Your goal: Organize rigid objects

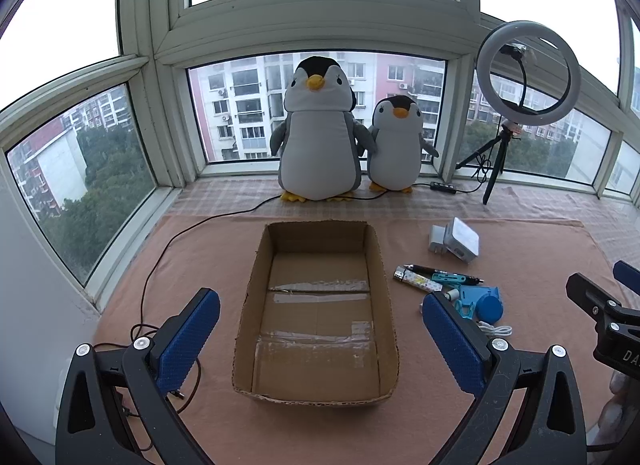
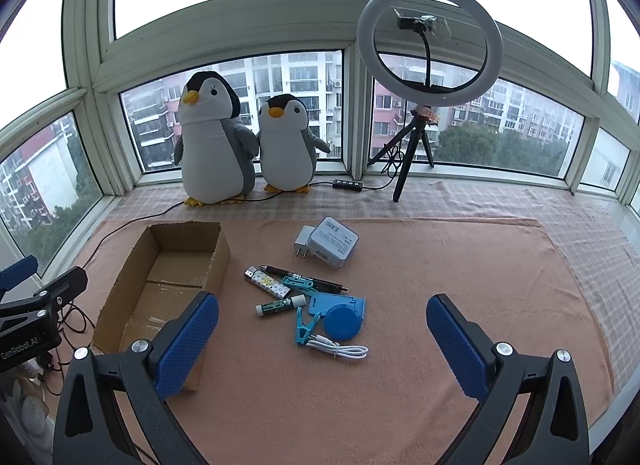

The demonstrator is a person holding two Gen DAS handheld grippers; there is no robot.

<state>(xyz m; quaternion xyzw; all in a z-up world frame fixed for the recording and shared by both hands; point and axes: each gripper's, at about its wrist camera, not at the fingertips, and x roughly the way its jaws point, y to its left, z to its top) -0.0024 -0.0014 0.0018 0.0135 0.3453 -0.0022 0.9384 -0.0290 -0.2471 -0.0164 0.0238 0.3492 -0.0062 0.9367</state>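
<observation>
The left hand-held gripper hangs above an empty cardboard box, its blue-padded fingers spread wide and holding nothing. The right hand-held gripper hovers over the peach cloth that covers the tabletop, its fingers equally wide apart and empty. The box lies open-topped on the cloth, to the left of a loose cluster of small things: a white charger block with a smaller wall plug touching its left side, a black pen, a patterned lighter, a green-labelled lip balm tube, a teal clip, a blue phone stand and a coiled white cable. Behind, by the window, stand two plush penguins and a ring light on a tripod.
</observation>
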